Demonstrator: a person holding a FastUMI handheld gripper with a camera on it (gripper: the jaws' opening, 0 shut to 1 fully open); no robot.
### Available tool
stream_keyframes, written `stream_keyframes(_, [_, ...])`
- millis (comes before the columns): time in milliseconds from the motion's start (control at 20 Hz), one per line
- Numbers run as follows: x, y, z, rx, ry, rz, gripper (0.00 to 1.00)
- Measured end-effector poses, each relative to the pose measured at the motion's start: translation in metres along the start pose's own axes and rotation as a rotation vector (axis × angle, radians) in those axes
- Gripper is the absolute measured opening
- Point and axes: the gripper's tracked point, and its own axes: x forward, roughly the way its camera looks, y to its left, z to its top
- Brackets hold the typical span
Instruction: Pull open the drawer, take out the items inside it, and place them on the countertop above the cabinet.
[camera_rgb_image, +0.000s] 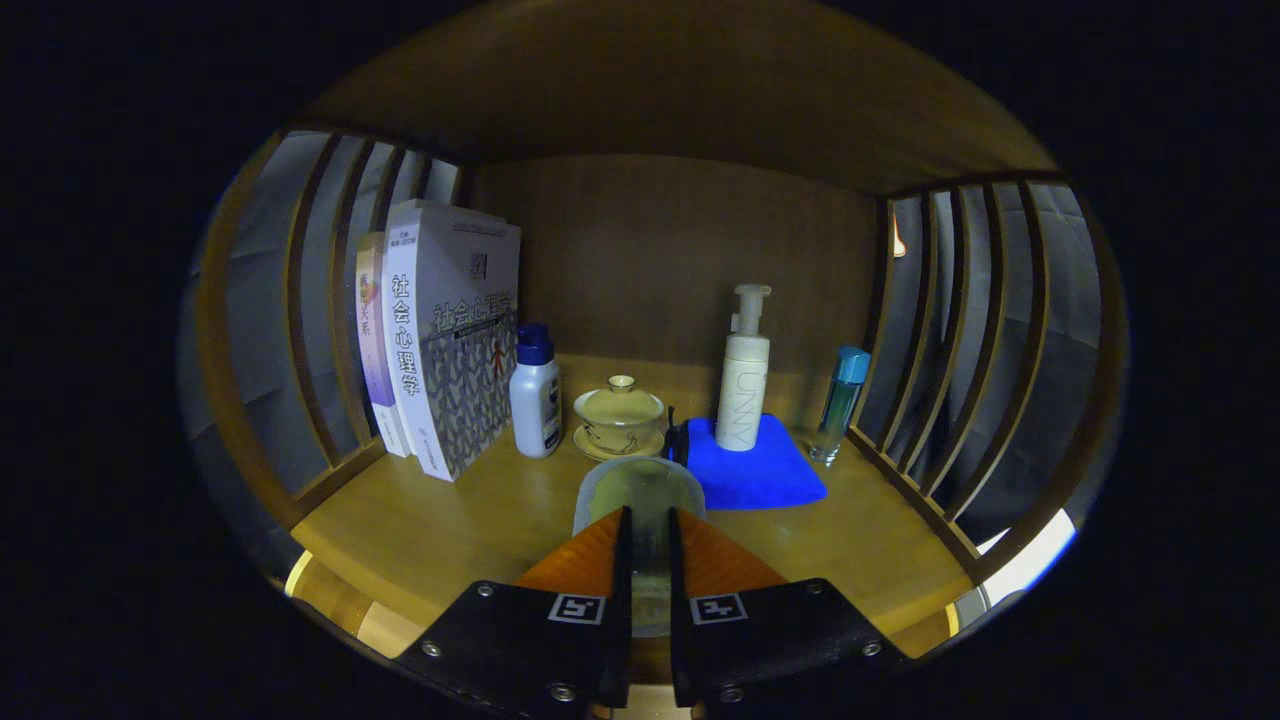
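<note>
Container (640, 490) half-hidden between hand-held gripper (648, 520) fingers

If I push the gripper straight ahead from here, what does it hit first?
The gripper, closed on a clear plastic container, points at the lidded tea bowl on its saucer. The container's front edge would likely meet that first, though depth is hard to judge.

A home setting: a wooden cabinet countertop (480, 520) with slatted sides holds books (440, 330) at the left, a lidded teacup (619, 412) in the middle, and toiletry bottles (744, 375) at the right.
</note>
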Motion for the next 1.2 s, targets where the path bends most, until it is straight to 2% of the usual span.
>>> stream_keyframes(200, [0.009,-0.002,0.002,0.022,-0.024,0.002,0.17])
stream_keyframes(350, [0.01,0.001,-0.007,-0.002,-0.009,0.019,0.23])
stream_keyframes(400, [0.008,0.001,-0.009,-0.012,-0.01,0.021,0.28])
stream_keyframes(600, [-0.019,0.008,0.01,0.012,-0.118,0.056,0.95])
stream_keyframes(850, [-0.102,0.006,0.046,0.056,-0.304,0.043,0.96])
stream_keyframes(1050, [-0.174,0.016,0.038,-0.016,-0.366,0.032,0.96])
stream_keyframes(1200, [-0.22,0.04,0.016,-0.082,-0.389,0.056,0.96])
